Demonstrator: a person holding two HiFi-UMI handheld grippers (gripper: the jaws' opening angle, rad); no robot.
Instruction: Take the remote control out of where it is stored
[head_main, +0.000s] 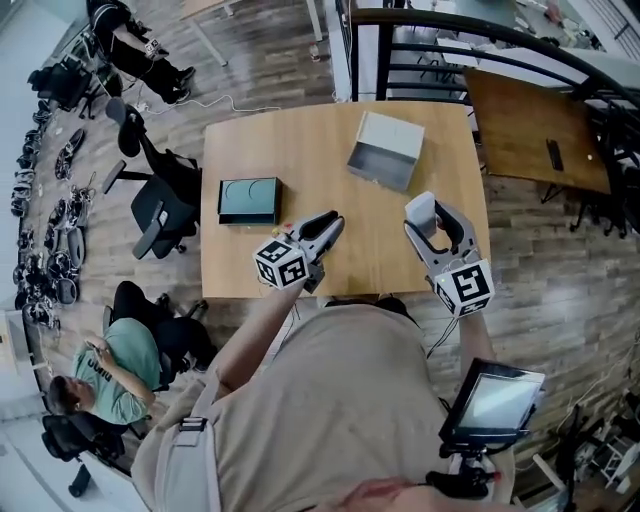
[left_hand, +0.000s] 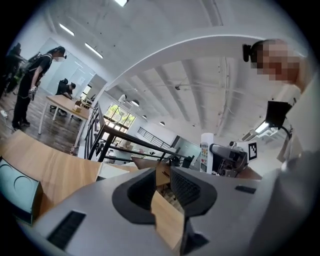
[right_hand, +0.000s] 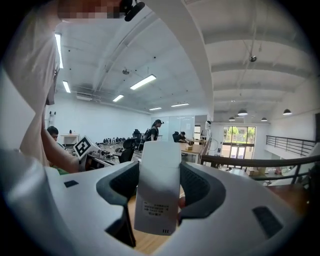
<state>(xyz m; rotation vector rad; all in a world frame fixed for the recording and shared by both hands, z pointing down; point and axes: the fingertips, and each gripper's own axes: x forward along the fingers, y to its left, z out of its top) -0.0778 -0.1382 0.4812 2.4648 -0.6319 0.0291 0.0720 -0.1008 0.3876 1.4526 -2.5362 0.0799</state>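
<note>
A white remote control (head_main: 421, 209) is clamped upright between the jaws of my right gripper (head_main: 431, 218), lifted above the wooden table (head_main: 300, 150) near its front edge. The right gripper view shows the remote's back (right_hand: 159, 185) with a small label, filling the gap of the right gripper (right_hand: 159, 192). An open grey box (head_main: 386, 150) lies farther back on the table, apart from the remote. My left gripper (head_main: 330, 222) hovers over the front edge with its jaws almost together and nothing between them (left_hand: 162, 192). From the left gripper view the remote's button side (left_hand: 206, 152) is visible.
A teal box (head_main: 249, 200) rests on the table's left side. Office chairs (head_main: 160, 205) and a seated person (head_main: 105, 375) are left of the table. A second wooden table (head_main: 535, 130) and a black railing (head_main: 480, 40) stand at the right. A tablet (head_main: 492, 400) hangs at my waist.
</note>
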